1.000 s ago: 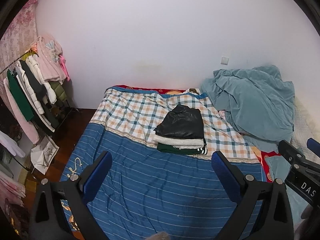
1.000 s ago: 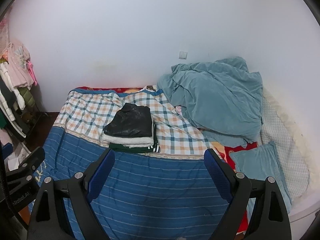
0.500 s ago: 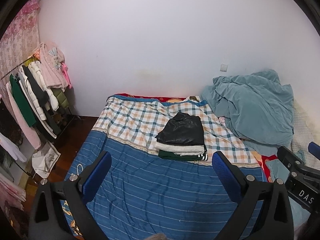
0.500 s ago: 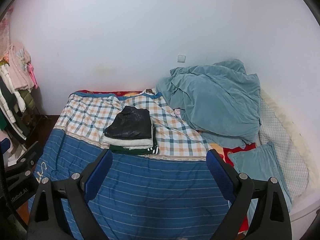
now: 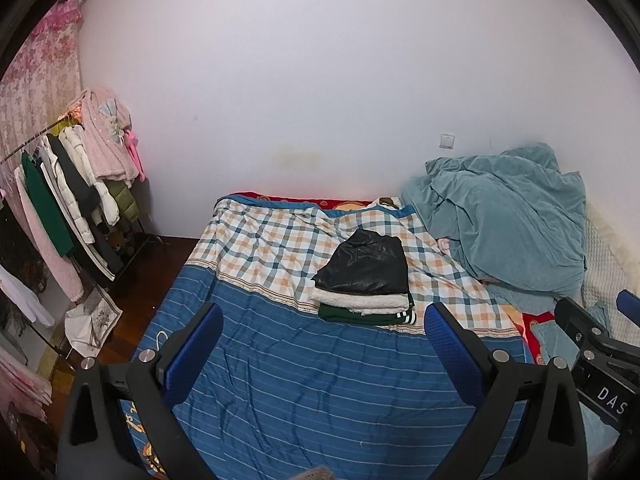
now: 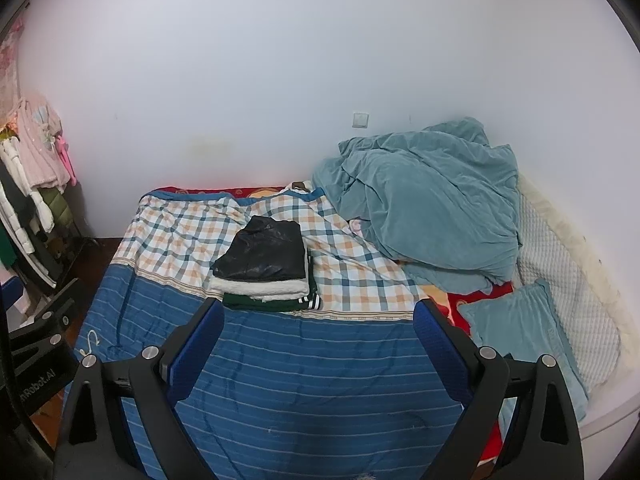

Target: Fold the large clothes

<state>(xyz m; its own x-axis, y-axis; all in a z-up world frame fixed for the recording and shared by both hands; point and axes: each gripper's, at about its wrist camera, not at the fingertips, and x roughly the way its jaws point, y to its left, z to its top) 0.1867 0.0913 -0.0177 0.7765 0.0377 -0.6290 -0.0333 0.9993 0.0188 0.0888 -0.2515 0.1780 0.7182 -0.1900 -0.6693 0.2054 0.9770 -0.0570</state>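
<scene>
Both hand-held grippers hang over the near part of the bed (image 5: 280, 380), holding nothing: the left hand-held gripper (image 5: 324, 320) has its jaws spread wide, and so does the right hand-held gripper (image 6: 320, 316). A stack of folded clothes (image 5: 366, 280), black on white on green, lies mid-bed on the checked cover. A teal blanket (image 6: 432, 208) is heaped at the far right corner.

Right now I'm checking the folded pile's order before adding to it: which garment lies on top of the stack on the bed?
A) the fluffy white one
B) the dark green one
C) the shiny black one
C: the shiny black garment lies on top, over the white one and the green one.
</scene>
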